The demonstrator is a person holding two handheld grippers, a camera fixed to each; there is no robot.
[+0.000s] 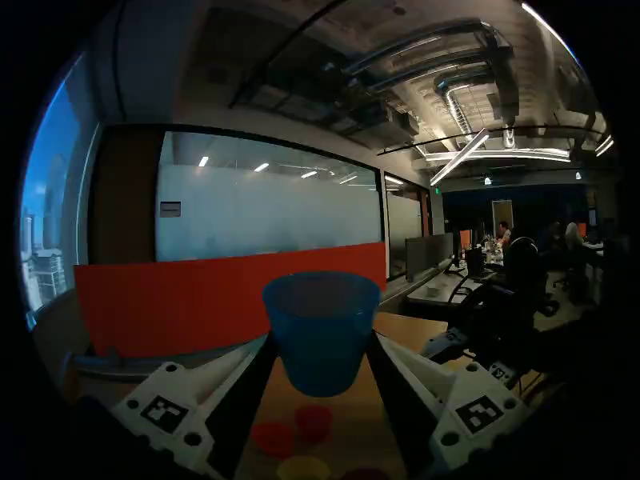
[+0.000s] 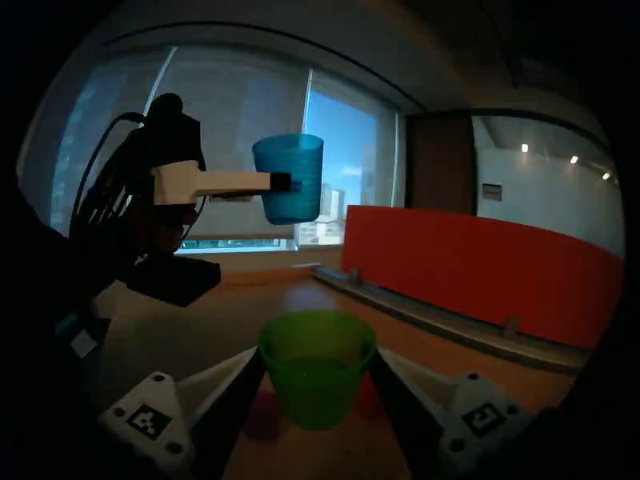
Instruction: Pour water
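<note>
A long wooden desk [image 2: 240, 320] runs toward a tall window [image 2: 344, 160], and its far right edge is bounded by an orange-red partition panel [image 2: 480, 264] with a low rail at its foot. The left gripper [image 1: 322, 346] pinches a translucent blue plastic cup [image 1: 322, 332], one finger pressed to each side. The cup is upright, mouth up. In the right gripper view it is raised high over the desk's near left part, with open air on every side and the window behind it. The right gripper [image 2: 318, 384] likewise clamps a translucent green plastic cup [image 2: 318, 376] between both fingers, upright and low over the desk, well below the blue one and apart from it. Whether either cup holds water cannot be told. Open desktop stretches from the green cup to the window sill. Two small red cups [image 1: 274, 438] and a small yellow cup [image 1: 302, 468] sit close together on the desk beneath the blue cup.
</note>
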